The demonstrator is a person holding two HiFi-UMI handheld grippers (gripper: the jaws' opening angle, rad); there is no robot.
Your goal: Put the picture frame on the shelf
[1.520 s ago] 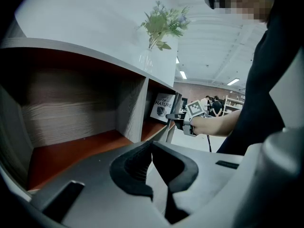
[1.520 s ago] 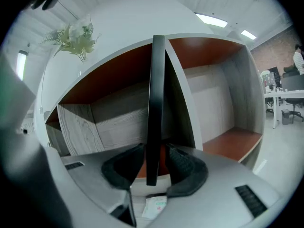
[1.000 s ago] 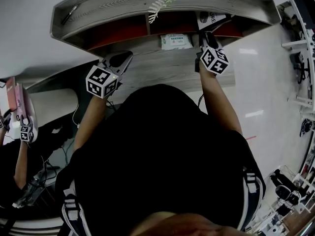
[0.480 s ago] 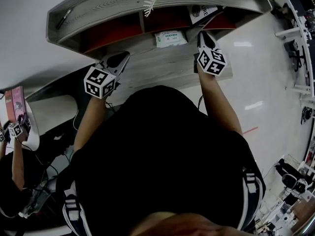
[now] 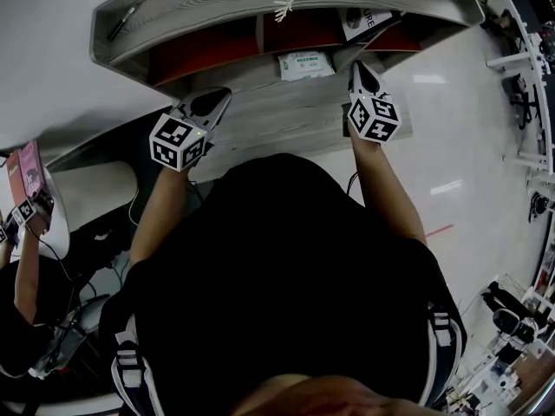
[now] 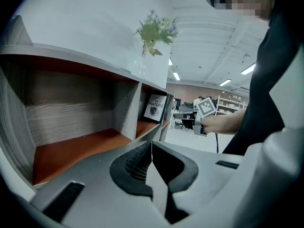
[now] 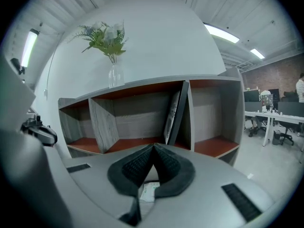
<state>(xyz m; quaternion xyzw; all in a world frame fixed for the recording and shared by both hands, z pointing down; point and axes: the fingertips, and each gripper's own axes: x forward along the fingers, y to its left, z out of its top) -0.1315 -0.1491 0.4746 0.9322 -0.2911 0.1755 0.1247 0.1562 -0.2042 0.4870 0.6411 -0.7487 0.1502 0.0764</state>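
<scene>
The picture frame (image 5: pixel 365 19) leans upright against a divider in the shelf's (image 5: pixel 208 7) middle compartment; it also shows in the left gripper view (image 6: pixel 156 107) and the right gripper view (image 7: pixel 175 112). My right gripper (image 5: pixel 362 69) hovers just in front of that compartment, apart from the frame; its jaws have just been closing and now stand shut with nothing between them (image 7: pixel 153 147). My left gripper (image 5: pixel 215 102) rests shut and empty before the left compartment (image 6: pixel 151 143).
A glass vase of flowers (image 7: pixel 112 56) stands on the shelf top. A packet of wipes (image 5: pixel 304 63) lies on the wood surface (image 5: pixel 286 120) below the shelf. At the far left another person's grippers hold a pink book (image 5: pixel 26 173).
My right gripper has let go of the frame, drawn back a little from the shelf and shut its jaws. The frame stays leaning in its compartment. My left gripper has kept still.
</scene>
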